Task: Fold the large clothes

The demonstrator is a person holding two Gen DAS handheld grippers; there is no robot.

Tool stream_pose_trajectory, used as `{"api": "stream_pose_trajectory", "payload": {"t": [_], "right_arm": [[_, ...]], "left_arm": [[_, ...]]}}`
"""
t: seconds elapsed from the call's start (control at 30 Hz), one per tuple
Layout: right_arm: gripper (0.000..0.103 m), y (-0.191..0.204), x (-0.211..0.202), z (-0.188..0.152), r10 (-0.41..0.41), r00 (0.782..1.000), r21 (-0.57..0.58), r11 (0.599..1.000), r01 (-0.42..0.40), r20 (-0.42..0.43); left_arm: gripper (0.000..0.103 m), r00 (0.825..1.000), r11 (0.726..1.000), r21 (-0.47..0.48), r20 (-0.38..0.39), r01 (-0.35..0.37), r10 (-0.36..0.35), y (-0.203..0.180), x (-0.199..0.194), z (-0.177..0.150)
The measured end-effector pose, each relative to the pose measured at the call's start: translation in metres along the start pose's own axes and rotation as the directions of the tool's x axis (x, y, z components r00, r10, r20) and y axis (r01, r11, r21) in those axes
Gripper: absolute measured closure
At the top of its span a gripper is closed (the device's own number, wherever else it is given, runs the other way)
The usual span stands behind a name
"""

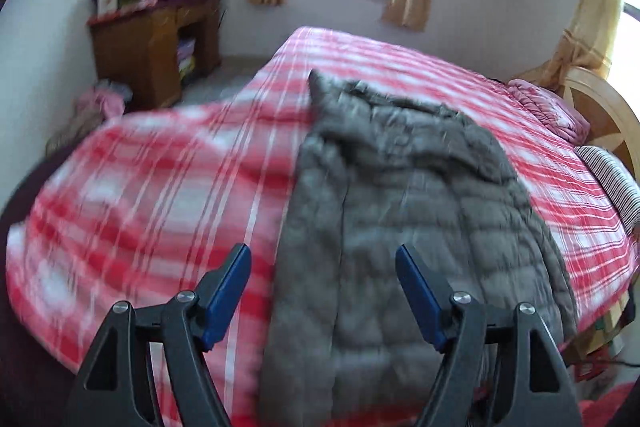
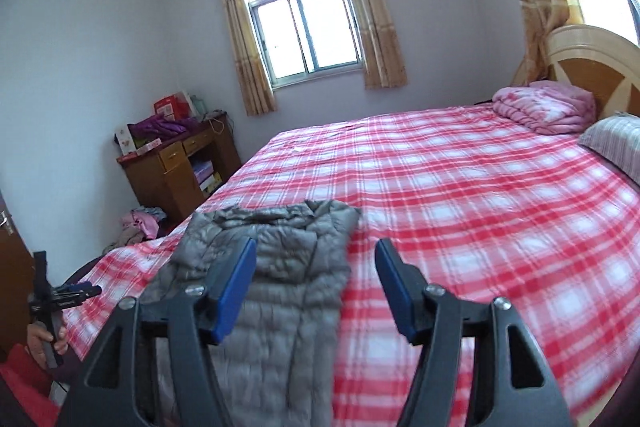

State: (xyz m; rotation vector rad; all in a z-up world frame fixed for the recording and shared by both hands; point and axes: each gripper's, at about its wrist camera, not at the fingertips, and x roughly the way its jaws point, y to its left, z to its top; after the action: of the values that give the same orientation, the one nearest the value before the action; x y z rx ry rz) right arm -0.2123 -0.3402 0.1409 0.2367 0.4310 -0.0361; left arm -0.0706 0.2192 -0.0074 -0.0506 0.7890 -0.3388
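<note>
A grey quilted down jacket (image 1: 400, 211) lies flat on a bed with a red and white plaid sheet (image 1: 152, 187), its collar end away from me. My left gripper (image 1: 323, 255) is open and empty, held above the jacket's near left part. In the right wrist view the jacket (image 2: 280, 267) lies at the bed's near left corner. My right gripper (image 2: 316, 247) is open and empty above the jacket's right edge and the plaid sheet (image 2: 460, 211). The left gripper (image 2: 52, 301) shows at the far left, held in a hand.
A folded pink quilt (image 2: 540, 109) and a striped pillow (image 2: 616, 143) lie by the wooden headboard (image 2: 588, 63). A wooden desk (image 2: 180, 167) with clutter stands against the far wall under a window (image 2: 306, 31). Pink clothes (image 2: 138, 223) lie on the floor.
</note>
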Motion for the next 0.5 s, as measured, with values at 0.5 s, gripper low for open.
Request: {"api": "stream_pose_trajectory", "payload": {"t": [0.5], "right_arm": [[0.028, -0.003, 0.066, -0.144, -0.02, 0.937, -0.013, 1.0, 0.016, -0.348]], "left_arm": [[0.028, 0.986, 0.994, -0.016, -0.132, -0.109, 0.106, 0.017, 0.038, -0.085]]}}
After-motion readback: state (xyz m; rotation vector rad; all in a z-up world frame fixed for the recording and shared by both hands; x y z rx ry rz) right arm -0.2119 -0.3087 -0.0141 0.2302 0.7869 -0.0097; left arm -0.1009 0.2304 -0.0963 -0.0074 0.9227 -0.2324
